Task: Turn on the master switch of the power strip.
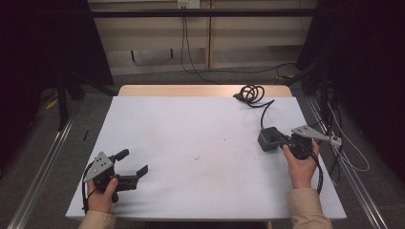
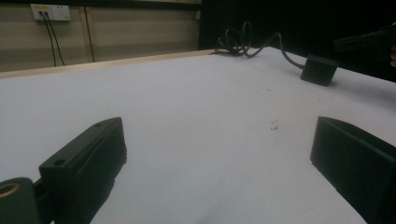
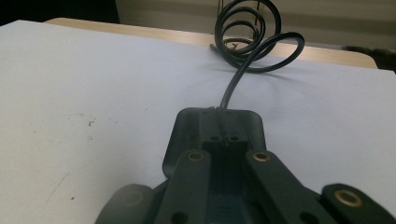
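Table [image 1: 200,124] first: I see a white sheet covering it, with a strip of bare wood along its far edge. My landmark is the black power brick [image 1: 269,139], which sits on the sheet toward the table's right side. Its cord [image 1: 252,93] runs from the brick's far face up to a loose coil that lies at the far edge, partly on the wood strip.

My right gripper [image 1: 282,141] comes at the brick from its right, held in the right hand [image 1: 301,164]. In the right gripper view the two black jaws lie close along either side of the brick [image 3: 218,128], narrow and nearly parallel, and I read them as clamped on it. The cord [image 3: 247,42] leaves the brick straight ahead of the jaws and curls into the coil beyond.

My left gripper [image 1: 133,162] is well apart from the brick, far to its left and nearer me, held low over the sheet by the left hand [image 1: 101,195]. Its jaws stand wide, with bare sheet between them. In the left gripper view the brick [image 2: 319,70] shows far off to the upper right, and a few small dark specks [image 2: 274,124] mark the sheet between it and my jaws.
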Tool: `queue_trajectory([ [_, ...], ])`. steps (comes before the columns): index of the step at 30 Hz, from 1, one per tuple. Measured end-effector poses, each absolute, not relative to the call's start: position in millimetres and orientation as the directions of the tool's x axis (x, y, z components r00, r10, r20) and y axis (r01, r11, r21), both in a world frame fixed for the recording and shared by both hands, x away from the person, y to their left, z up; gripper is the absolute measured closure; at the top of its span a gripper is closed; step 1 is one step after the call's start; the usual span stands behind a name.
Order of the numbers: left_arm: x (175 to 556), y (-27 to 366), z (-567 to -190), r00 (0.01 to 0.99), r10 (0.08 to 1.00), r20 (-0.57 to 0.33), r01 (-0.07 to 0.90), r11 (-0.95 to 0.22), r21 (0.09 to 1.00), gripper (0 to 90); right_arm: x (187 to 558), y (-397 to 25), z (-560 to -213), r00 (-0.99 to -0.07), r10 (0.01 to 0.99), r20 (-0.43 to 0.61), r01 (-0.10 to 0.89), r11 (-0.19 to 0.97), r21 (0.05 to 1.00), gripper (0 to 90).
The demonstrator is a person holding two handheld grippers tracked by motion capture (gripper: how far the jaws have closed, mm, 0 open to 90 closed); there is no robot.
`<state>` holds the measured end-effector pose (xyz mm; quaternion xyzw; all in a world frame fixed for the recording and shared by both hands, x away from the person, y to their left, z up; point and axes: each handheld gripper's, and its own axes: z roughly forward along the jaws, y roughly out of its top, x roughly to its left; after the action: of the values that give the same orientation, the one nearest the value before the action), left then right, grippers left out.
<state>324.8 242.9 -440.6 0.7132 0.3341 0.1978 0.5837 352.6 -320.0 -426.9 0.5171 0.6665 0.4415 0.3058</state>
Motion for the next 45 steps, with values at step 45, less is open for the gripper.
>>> queue_trajectory([
  [45,325.1,242.8,-441.9,0.699,0.706,-0.113,0.25,-0.094,0.964,3.1,355.4,-319.4,-433.5,-0.275,0.961,0.016,0.41,0.102,0.907,90.0],
])
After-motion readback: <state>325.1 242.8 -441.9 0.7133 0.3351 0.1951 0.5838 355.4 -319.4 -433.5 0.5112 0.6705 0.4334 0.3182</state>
